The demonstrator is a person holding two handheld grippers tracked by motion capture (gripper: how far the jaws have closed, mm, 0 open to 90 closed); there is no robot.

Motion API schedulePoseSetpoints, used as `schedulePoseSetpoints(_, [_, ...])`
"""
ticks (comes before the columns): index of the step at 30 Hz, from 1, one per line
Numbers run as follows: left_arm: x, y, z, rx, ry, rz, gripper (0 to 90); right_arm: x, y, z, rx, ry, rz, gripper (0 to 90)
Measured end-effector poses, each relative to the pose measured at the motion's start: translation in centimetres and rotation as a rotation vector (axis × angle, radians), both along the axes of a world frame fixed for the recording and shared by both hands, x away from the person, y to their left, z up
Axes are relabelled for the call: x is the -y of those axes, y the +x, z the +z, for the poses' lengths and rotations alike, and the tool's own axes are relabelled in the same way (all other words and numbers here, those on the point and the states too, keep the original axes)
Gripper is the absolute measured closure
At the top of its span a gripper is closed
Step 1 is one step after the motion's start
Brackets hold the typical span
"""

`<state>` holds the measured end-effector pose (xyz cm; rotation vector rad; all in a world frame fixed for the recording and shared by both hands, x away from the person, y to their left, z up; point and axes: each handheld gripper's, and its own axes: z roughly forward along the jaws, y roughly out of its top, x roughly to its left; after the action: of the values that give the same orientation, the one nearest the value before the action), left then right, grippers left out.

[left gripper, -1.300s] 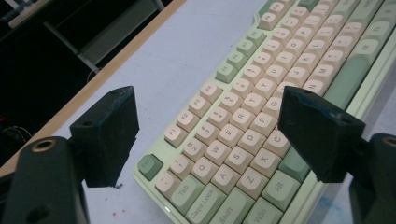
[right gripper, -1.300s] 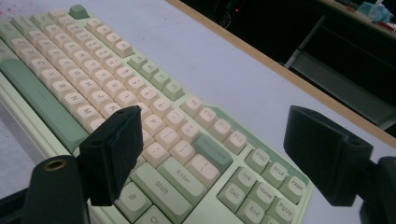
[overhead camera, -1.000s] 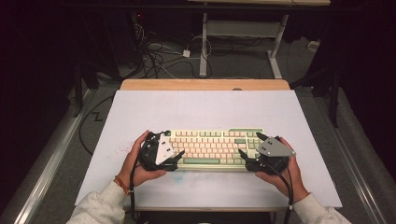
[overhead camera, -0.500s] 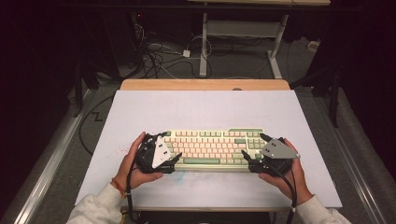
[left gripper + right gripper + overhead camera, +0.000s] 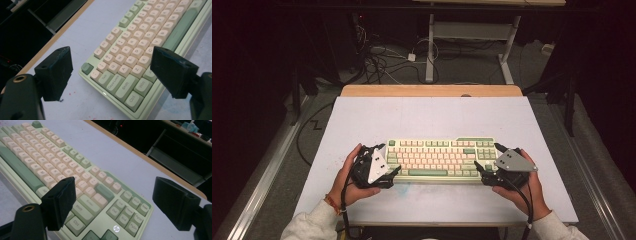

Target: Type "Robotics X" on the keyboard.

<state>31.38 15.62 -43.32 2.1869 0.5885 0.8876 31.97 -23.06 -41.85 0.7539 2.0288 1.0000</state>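
The right gripper view reads an HP logo on the keyboard [image 5: 75, 182]; the left gripper [image 5: 112, 72] and right gripper [image 5: 115, 202], at the keyboard's nine and three o'clock ends, gape wide, gripping nothing.

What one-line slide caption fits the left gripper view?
Left gripper, jaws open, straddles the left end of a green and cream keyboard on the pale table.

Between the left gripper's [image 5: 110, 75] jaws, the keyboard [image 5: 140, 57] looks like smooth plastic, with matt cream and green keycaps and a faintly glossy pale green case. The jaws are matt black, slightly rough plastic. Beneath them the surface [image 5: 82, 32] is matt pale sheet, edged in bare wood.
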Motion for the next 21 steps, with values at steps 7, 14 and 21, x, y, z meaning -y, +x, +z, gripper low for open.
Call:
schedulePoseSetpoints(7, [-0.8, -0.3, -0.4, -0.002, 0.013, 0.014, 17.0, 0.4, 0.0, -0.2, -0.005, -0.002, -0.015, 19.1])
schedulePoseSetpoints(14, [-1.4, -0.6, -1.2, -0.002, 0.050, 0.036, 16.9, 0.9, -0.3, -0.3, -0.004, -0.006, -0.021, 19.1])
schedulePoseSetpoints(21, [-1.8, -1.2, -1.6, -0.009, 0.047, 0.045, 16.9, 1.2, -0.7, -0.7, -0.007, -0.013, -0.013, 18.9])
